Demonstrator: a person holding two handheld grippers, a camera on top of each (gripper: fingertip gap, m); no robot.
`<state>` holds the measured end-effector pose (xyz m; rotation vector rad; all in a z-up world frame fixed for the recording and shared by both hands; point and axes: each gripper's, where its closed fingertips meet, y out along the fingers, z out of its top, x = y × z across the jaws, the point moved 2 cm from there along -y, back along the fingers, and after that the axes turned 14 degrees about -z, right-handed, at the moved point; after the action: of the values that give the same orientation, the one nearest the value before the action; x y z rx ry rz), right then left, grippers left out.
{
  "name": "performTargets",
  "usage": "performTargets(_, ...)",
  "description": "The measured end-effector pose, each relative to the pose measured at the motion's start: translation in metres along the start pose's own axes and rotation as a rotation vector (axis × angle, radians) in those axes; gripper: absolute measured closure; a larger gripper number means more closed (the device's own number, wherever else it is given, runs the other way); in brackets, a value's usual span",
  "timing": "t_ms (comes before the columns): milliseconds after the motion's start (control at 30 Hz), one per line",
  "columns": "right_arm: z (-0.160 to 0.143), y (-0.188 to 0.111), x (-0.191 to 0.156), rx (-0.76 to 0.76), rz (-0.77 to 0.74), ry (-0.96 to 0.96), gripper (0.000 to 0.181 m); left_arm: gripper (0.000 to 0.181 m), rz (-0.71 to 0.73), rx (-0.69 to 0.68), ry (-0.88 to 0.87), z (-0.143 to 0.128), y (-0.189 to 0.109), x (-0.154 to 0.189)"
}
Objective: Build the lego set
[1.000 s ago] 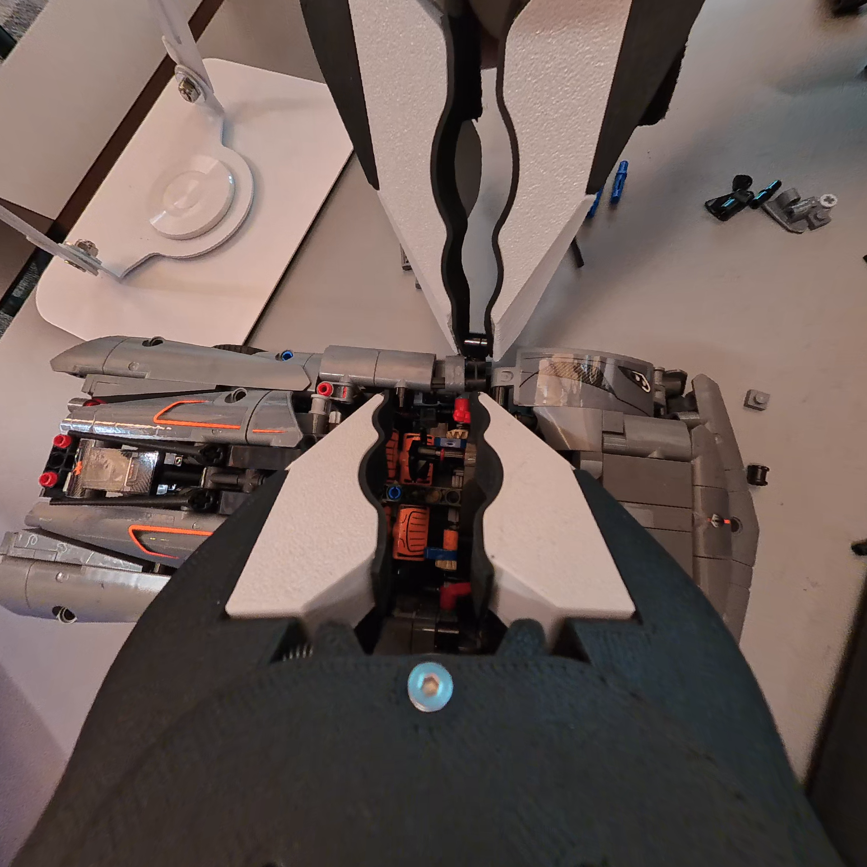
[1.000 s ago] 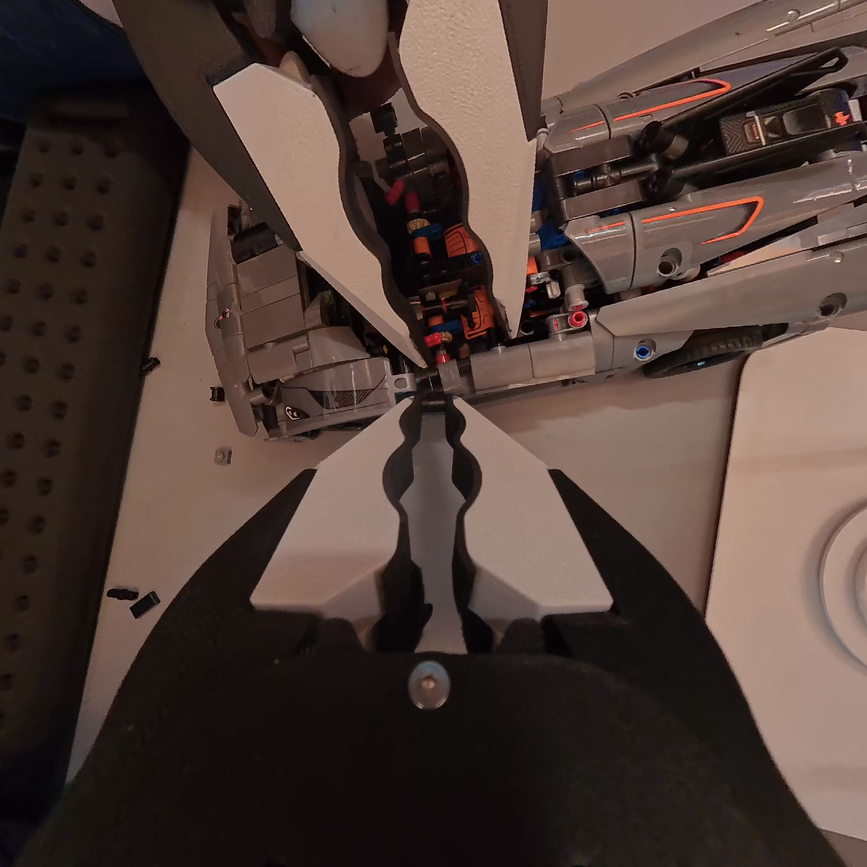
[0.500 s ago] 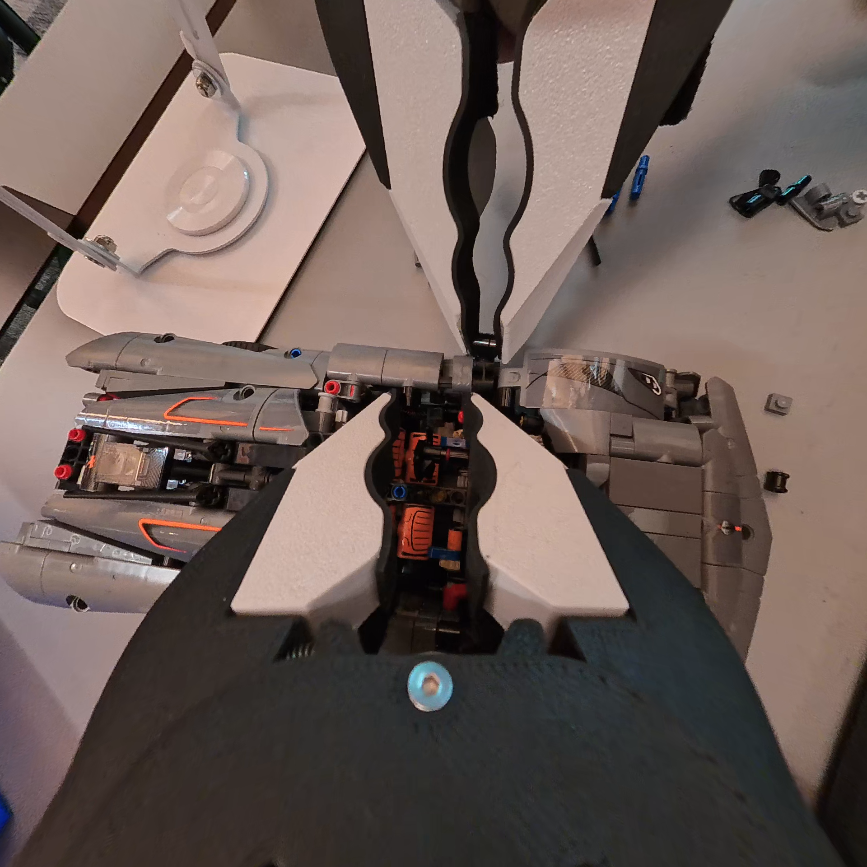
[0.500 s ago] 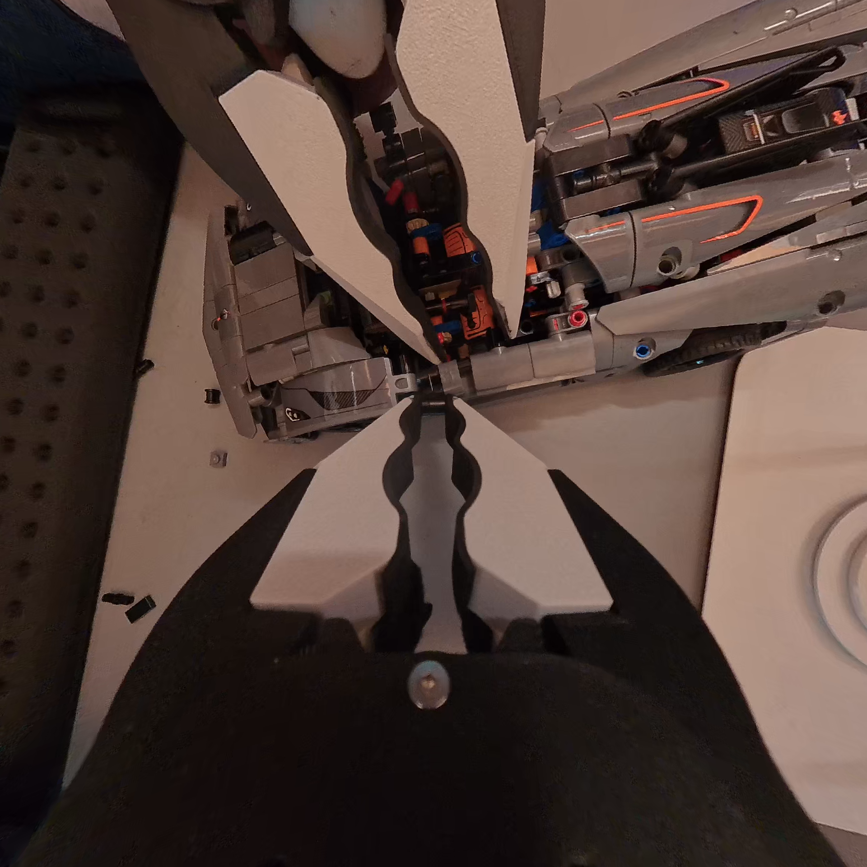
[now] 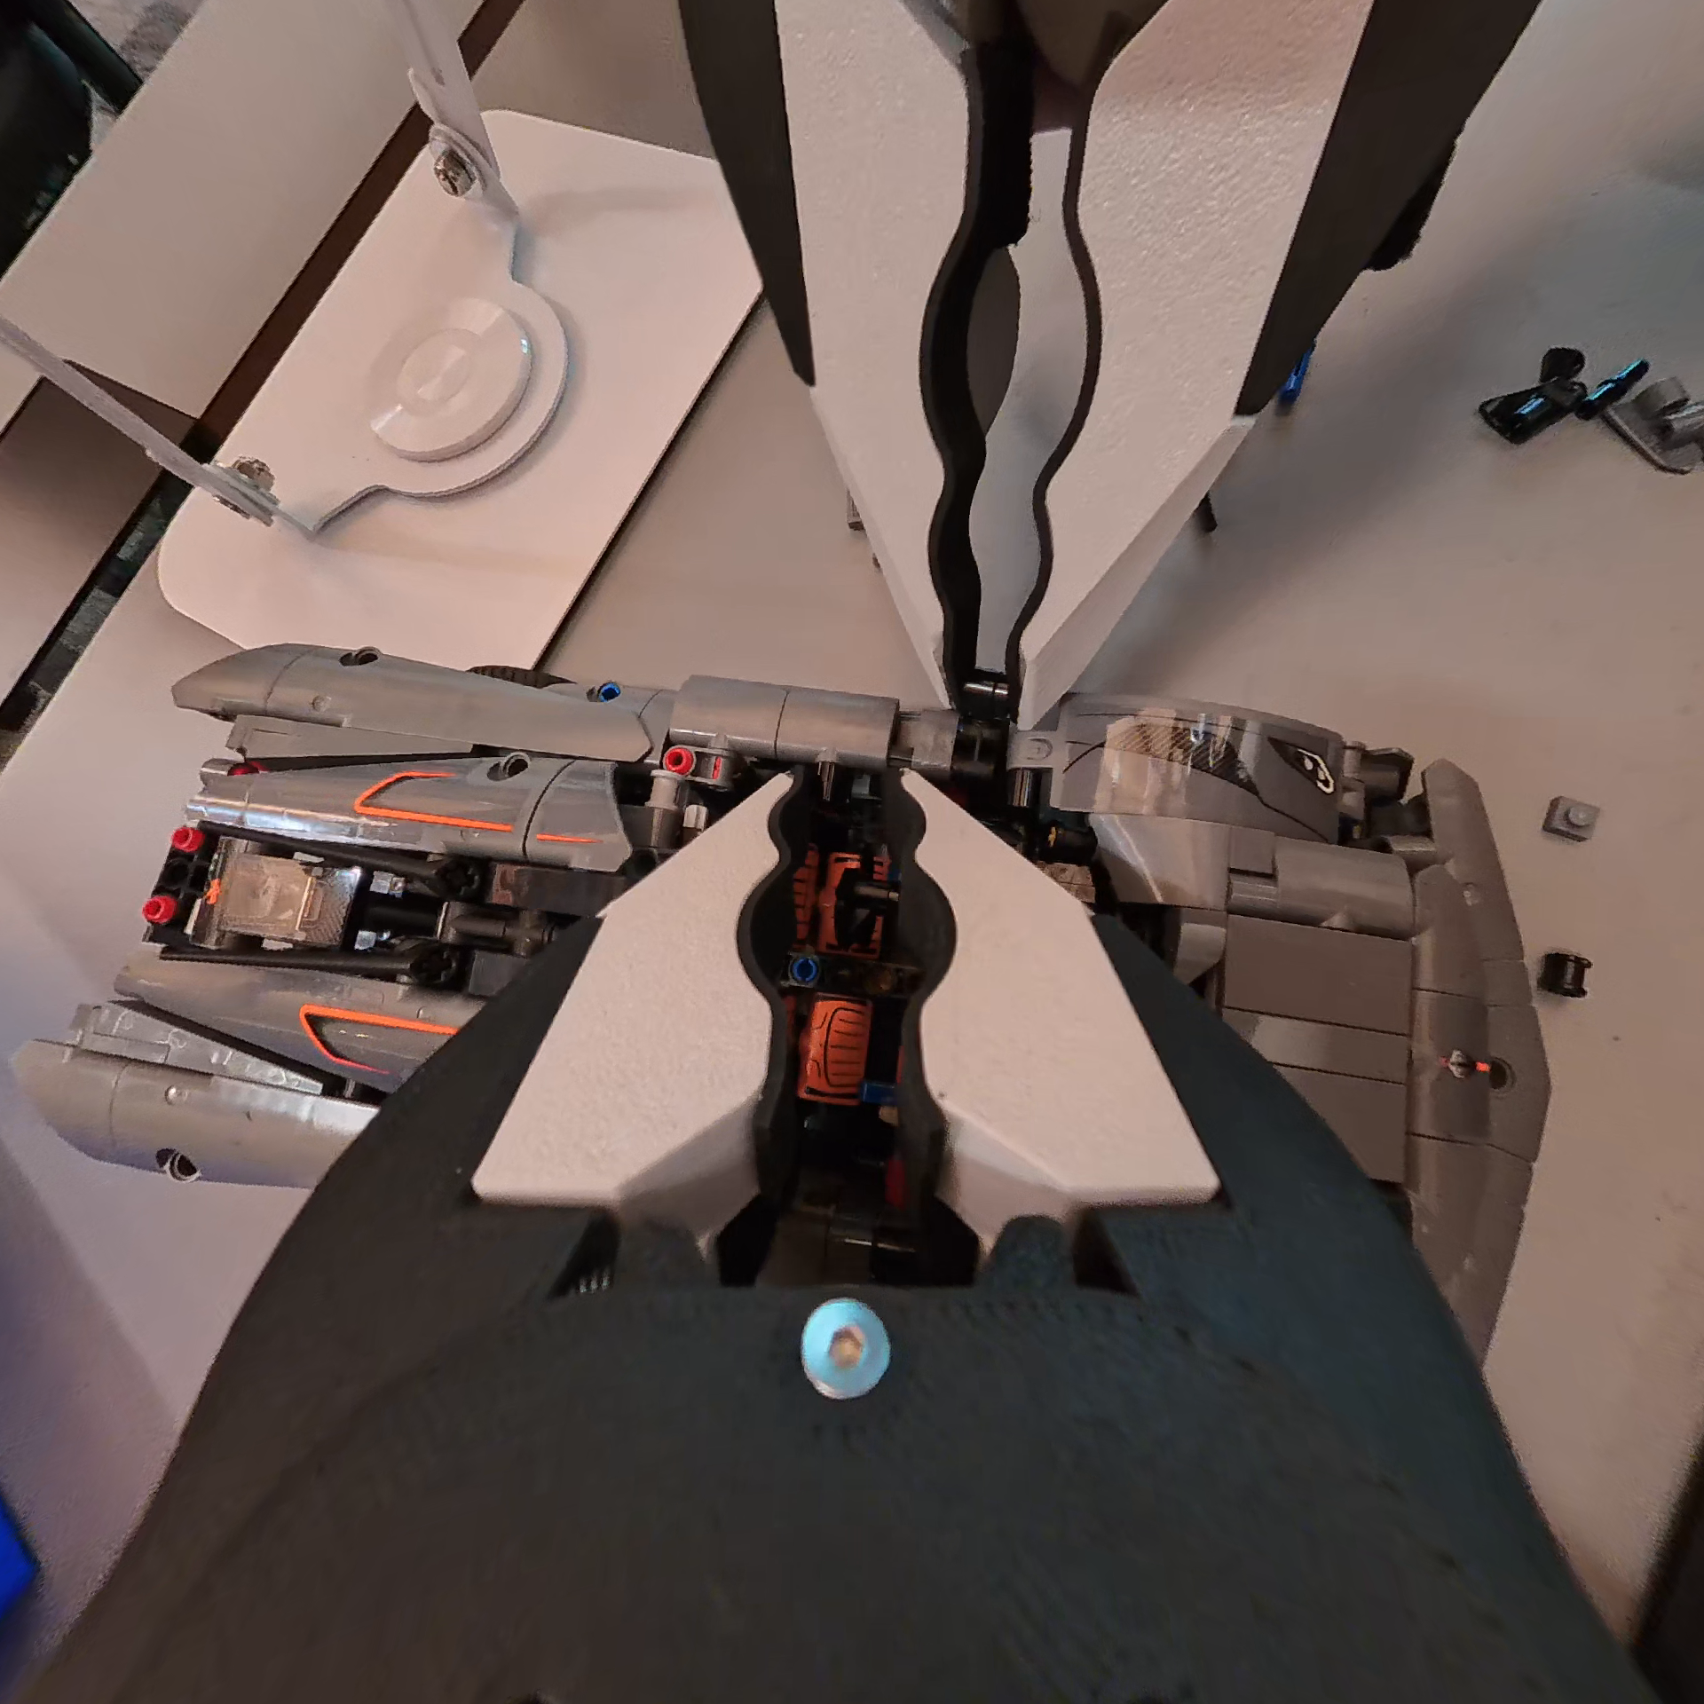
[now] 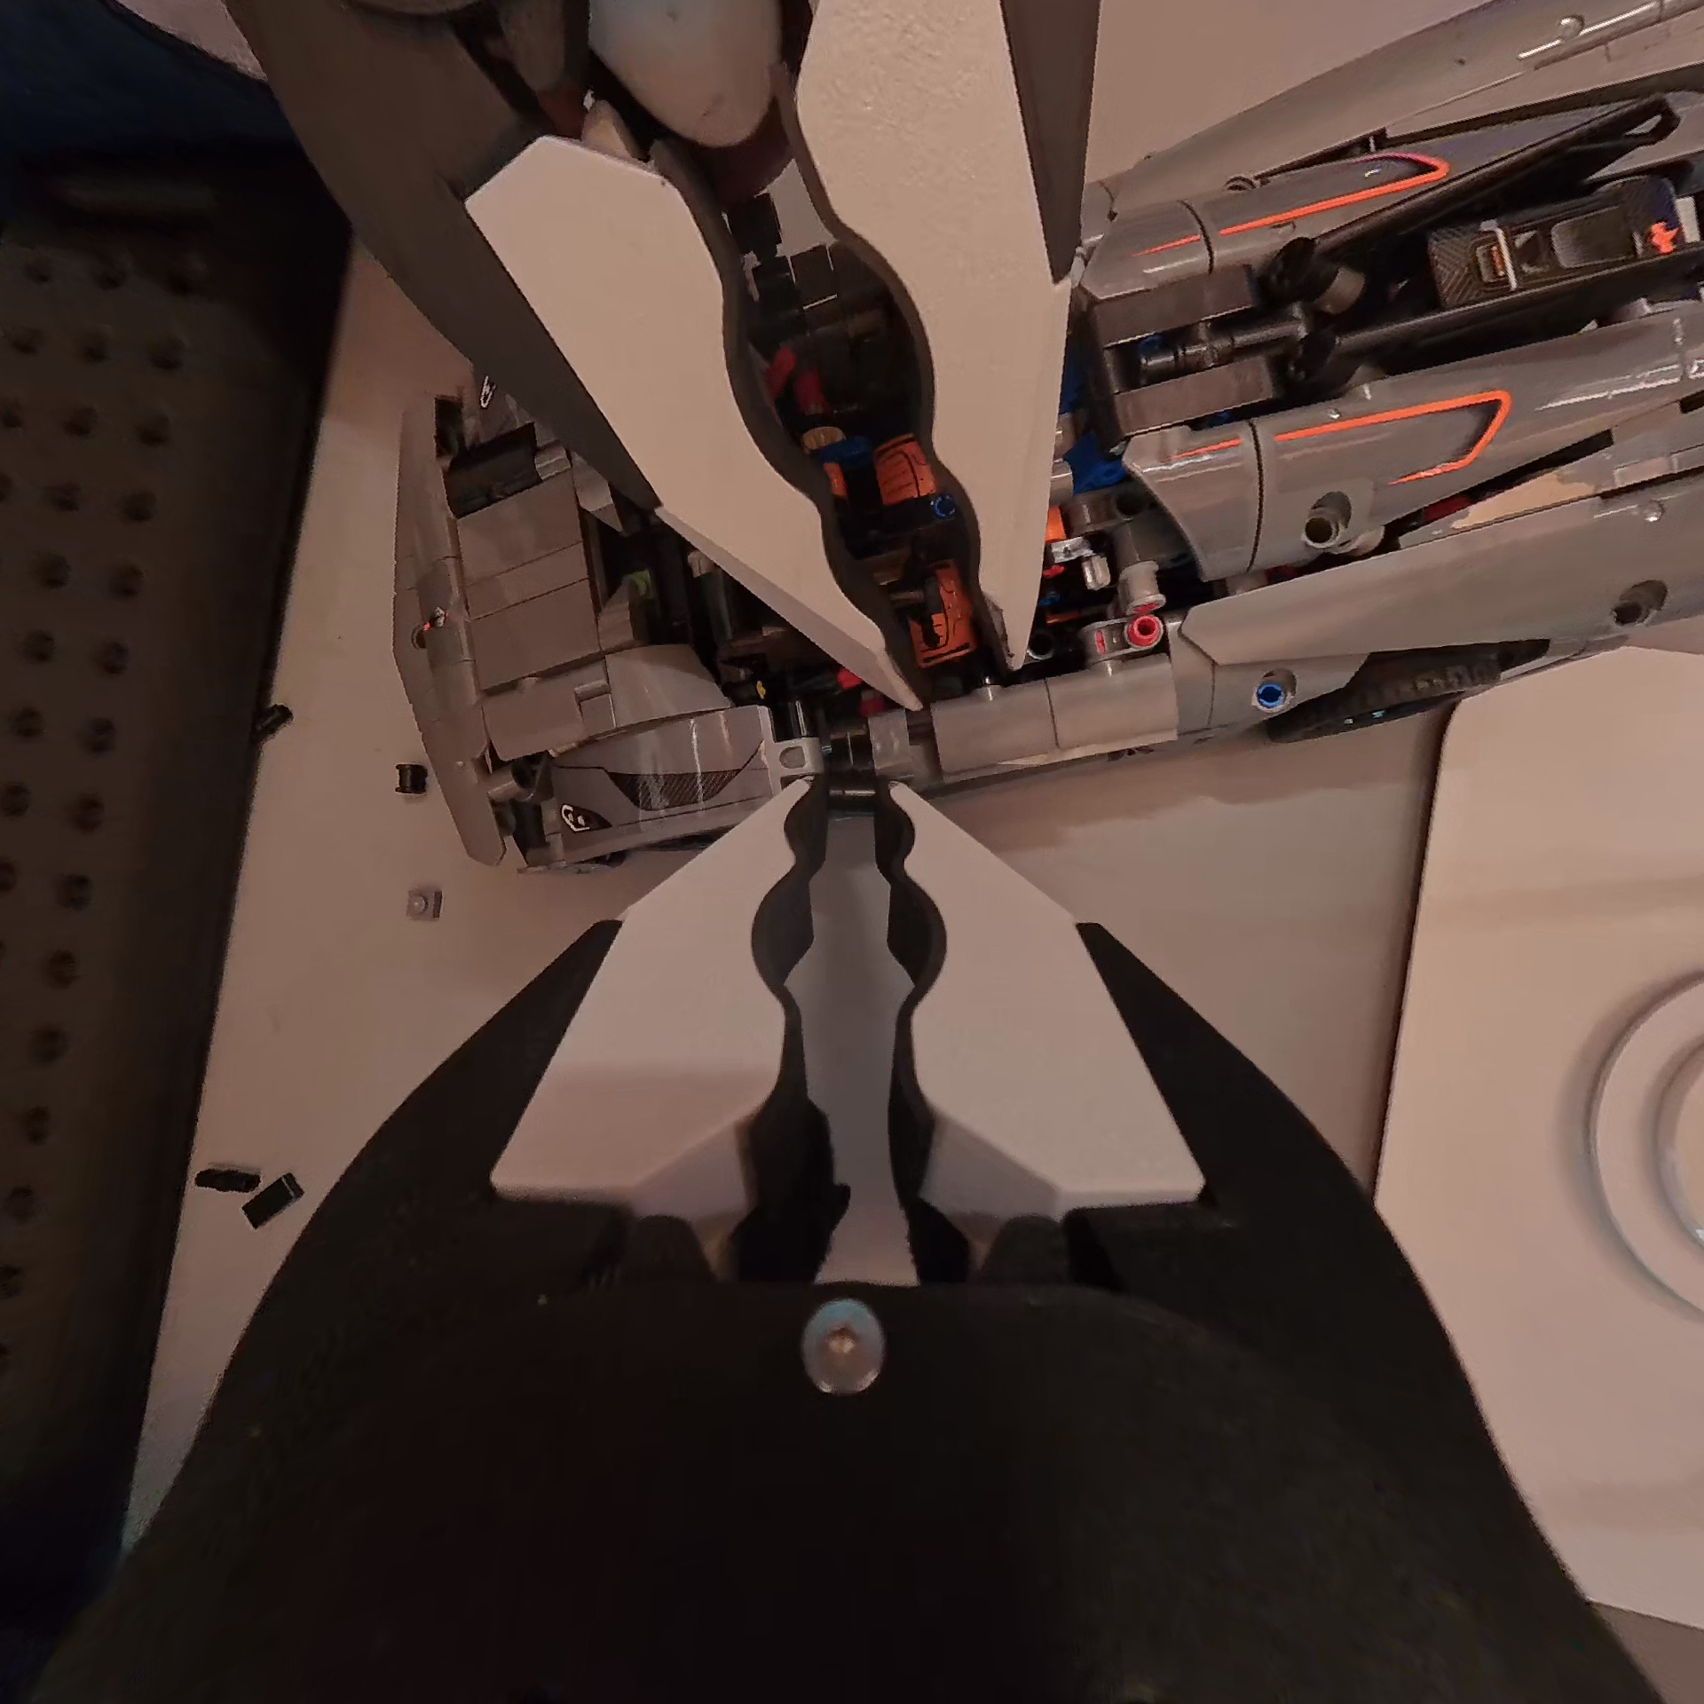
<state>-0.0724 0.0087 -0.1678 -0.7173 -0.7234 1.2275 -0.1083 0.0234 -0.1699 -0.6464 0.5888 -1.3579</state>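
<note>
White table (image 5: 1383,645): right tool (image 6: 846,791) pinches black pin (image 6: 850,795) at car (image 5: 1291,922) side; left tool (image 5: 846,784) spread above.

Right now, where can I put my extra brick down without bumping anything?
Bare table lies beyond the car, between the right gripper and the loose pieces. Crowded: mid-car, where the left gripper hovers and the right one pinches a black pin.

my left gripper (image 5: 846,784) has white fingers edged in black on a black body, and my right gripper (image 6: 846,793) is the same. the lego car (image 5: 1291,922) is grey with thin orange outlines, a carbon-weave patch, orange seats, and red and blue pins. the table (image 5: 1383,599) is off-white, the stand base (image 5: 443,369) white, and the studded mat (image 6: 111,645) black.
</note>
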Motion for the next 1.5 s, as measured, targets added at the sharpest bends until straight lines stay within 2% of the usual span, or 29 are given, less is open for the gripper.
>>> performTargets(167,-0.0002,0.0002,-0.0008,0.008,0.01,0.006,0.174,0.165,-0.034,0.01,-0.02,-0.0015,-0.0013,0.0007)
performTargets(233,-0.0007,0.0002,0.0,0.007,0.003,0.006,0.173,0.152,-0.087,0.024,-0.037,-0.0017,-0.0014,0.0052)
performTargets(300,-0.0008,0.0003,0.0001,0.011,0.005,0.011,0.173,0.15,-0.104,0.028,-0.043,-0.0013,-0.0018,0.0063)
performTargets(867,-0.0009,0.0022,0.0026,0.048,0.021,0.023,0.174,0.151,-0.133,-0.035,-0.038,-0.0017,0.0013,0.0023)
performTargets(1133,-0.0002,0.0036,0.0035,0.07,0.042,0.049,0.174,0.154,-0.109,-0.008,-0.038,-0.0018,0.001,0.0003)
performTargets(1500,0.0012,0.0035,0.0072,0.072,0.057,0.145,0.174,0.149,-0.122,0.024,-0.049,-0.001,-0.0004,-0.0019)
